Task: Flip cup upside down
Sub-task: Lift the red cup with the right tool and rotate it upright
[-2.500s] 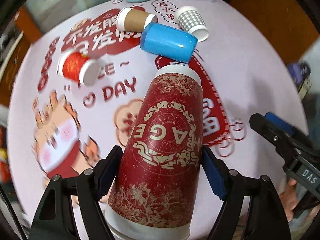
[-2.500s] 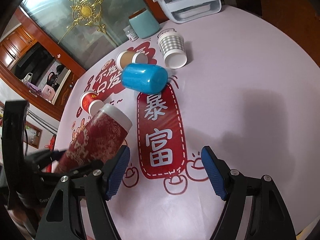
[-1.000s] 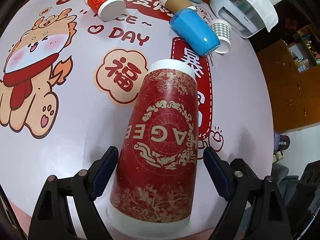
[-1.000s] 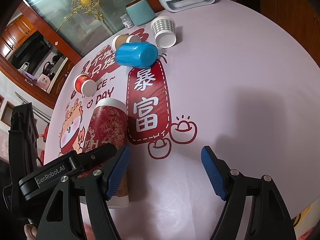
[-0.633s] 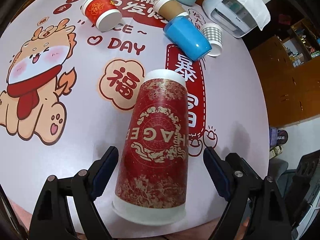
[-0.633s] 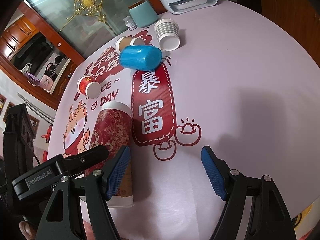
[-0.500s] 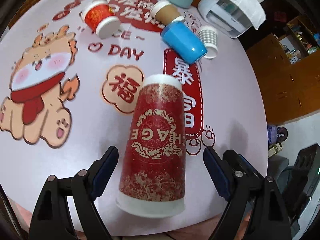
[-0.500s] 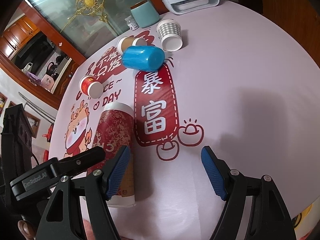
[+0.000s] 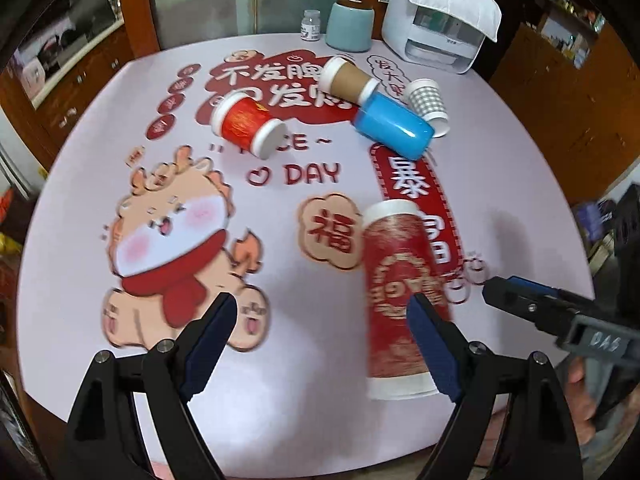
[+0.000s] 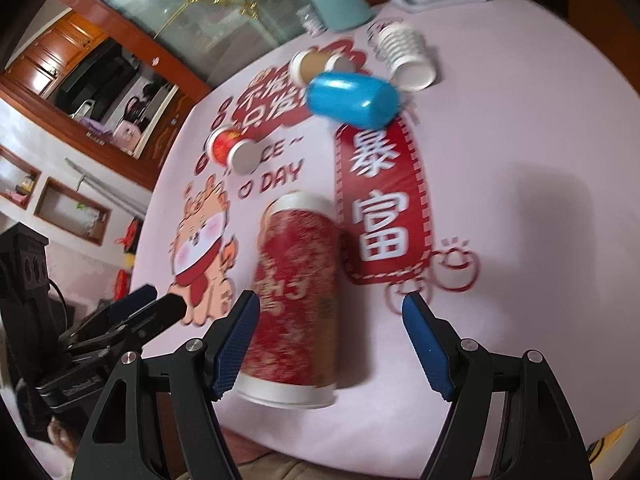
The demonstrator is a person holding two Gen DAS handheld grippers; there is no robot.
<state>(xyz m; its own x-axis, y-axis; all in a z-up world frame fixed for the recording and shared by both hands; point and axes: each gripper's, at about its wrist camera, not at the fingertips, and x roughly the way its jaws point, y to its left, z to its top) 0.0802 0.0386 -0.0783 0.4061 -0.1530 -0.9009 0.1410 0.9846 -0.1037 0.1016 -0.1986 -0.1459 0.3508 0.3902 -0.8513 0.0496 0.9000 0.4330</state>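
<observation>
My left gripper (image 9: 320, 340) hangs over the counter (image 9: 80, 320) with its jaws spread wide and nothing between them. At about three o'clock from it the tall red cup (image 9: 400, 300) stands mouth down, wide white rim on the cloth, narrow base up. Further right, my right gripper (image 10: 332, 344) is also agape and empty, the cup at its nine o'clock. I judge this cup's flip done; the small red cup (image 9: 244, 124) and blue cup (image 9: 394, 130), on their sides at twelve o'clock, remain.
</observation>
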